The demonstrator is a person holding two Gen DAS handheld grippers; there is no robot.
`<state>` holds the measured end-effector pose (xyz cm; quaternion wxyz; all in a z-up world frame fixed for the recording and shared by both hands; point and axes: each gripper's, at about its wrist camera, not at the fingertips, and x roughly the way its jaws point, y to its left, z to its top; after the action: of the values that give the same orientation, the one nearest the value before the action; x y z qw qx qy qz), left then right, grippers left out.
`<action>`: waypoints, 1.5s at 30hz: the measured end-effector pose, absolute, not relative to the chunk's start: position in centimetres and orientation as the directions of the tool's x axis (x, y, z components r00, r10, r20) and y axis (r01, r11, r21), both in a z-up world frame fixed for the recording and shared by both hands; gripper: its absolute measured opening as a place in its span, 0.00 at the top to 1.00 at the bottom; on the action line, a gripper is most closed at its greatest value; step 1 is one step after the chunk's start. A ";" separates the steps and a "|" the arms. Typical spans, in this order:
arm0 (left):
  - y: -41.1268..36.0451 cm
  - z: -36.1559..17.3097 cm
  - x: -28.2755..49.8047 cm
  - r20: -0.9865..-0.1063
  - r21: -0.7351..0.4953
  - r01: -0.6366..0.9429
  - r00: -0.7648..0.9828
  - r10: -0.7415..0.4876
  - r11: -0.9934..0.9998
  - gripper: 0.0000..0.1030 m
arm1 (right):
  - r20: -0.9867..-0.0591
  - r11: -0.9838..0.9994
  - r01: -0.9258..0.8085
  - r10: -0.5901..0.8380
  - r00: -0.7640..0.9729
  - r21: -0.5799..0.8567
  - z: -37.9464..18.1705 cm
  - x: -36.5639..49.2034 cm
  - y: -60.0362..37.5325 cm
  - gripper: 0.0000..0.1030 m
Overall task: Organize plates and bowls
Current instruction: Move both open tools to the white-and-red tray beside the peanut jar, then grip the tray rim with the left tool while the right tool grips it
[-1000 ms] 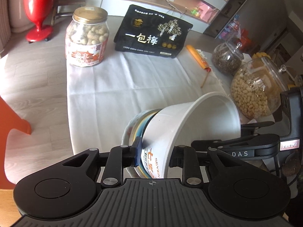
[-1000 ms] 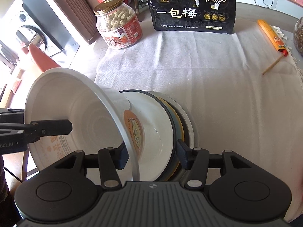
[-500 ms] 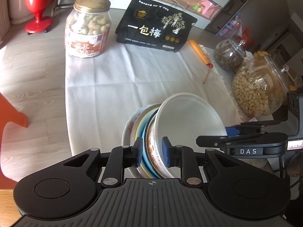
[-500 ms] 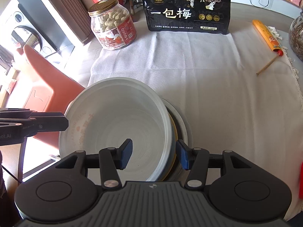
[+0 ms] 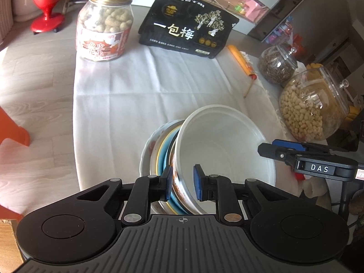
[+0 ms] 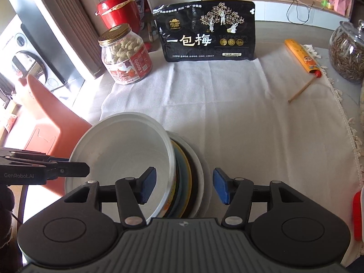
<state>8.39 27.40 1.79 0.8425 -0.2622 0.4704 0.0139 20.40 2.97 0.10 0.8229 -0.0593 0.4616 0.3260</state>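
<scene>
A white paper bowl (image 5: pixel 223 150) with red print on its side sits on top of a stack of plates (image 5: pixel 157 150) on the white cloth. My left gripper (image 5: pixel 181 183) has its jaws on either side of the bowl's near rim with small gaps, so it is open. In the right wrist view the bowl (image 6: pixel 122 154) rests on the plate stack (image 6: pixel 193 173). My right gripper (image 6: pixel 182 187) is open wide around the rims of the bowl and the plates, touching neither.
At the back stand a peanut jar (image 5: pixel 104 25) and a black snack bag (image 5: pixel 188 29). An orange packet with a stick (image 5: pixel 241 61) and two glass jars (image 5: pixel 309 107) are at the right. An orange chair (image 6: pixel 45 122) stands by the table's left edge.
The bowl has gone from tilted on its side to resting upright on the plate stack. Both grippers have opened a little and drawn back.
</scene>
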 end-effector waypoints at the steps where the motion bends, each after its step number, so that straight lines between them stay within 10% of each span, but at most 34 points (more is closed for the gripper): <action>1: 27.2 2.5 8.0 -0.790 -0.421 -0.283 0.581 -0.195 0.862 0.79 | -0.780 0.787 -0.579 0.494 0.383 0.214 0.3 20.5 2.3 0.40; 6: 23.4 7.5 7.0 -0.667 -0.333 -0.268 0.745 -0.024 0.904 0.79 | -0.668 0.811 -0.552 0.520 0.532 0.191 1.8 21.0 -1.9 0.38; 12: 14.7 8.4 11.4 -0.540 -0.404 -0.056 0.820 -0.189 0.913 0.80 | -0.553 0.870 -0.489 0.438 0.709 0.063 2.3 21.1 -7.0 0.33; 18: 3.5 2.4 19.3 -0.621 -0.377 -0.002 0.743 -0.251 0.926 0.83 | -0.453 0.936 -0.314 0.213 0.866 -0.159 -2.3 21.4 -14.8 0.24; 26: -7.8 -4.5 28.0 -0.709 -0.255 0.172 0.636 -0.305 0.952 0.79 | -0.573 0.992 -0.036 0.098 0.814 0.118 -7.5 23.9 -28.3 0.24; 30: -11.0 -6.3 31.2 -0.766 -0.199 0.218 0.574 -0.290 0.956 0.78 | -0.700 0.958 0.072 0.150 0.698 0.276 -10.8 26.4 -31.3 0.50; 45: -12.4 -9.3 32.7 -0.826 -0.195 0.206 0.492 -0.274 0.959 0.80 | -0.692 0.955 0.008 0.209 0.691 0.296 -12.3 26.6 -30.8 0.62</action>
<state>32.67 -12.35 -9.28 0.8631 -0.0352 0.4844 -0.1388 26.55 -30.77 -12.25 0.9090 0.1394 0.3888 0.0553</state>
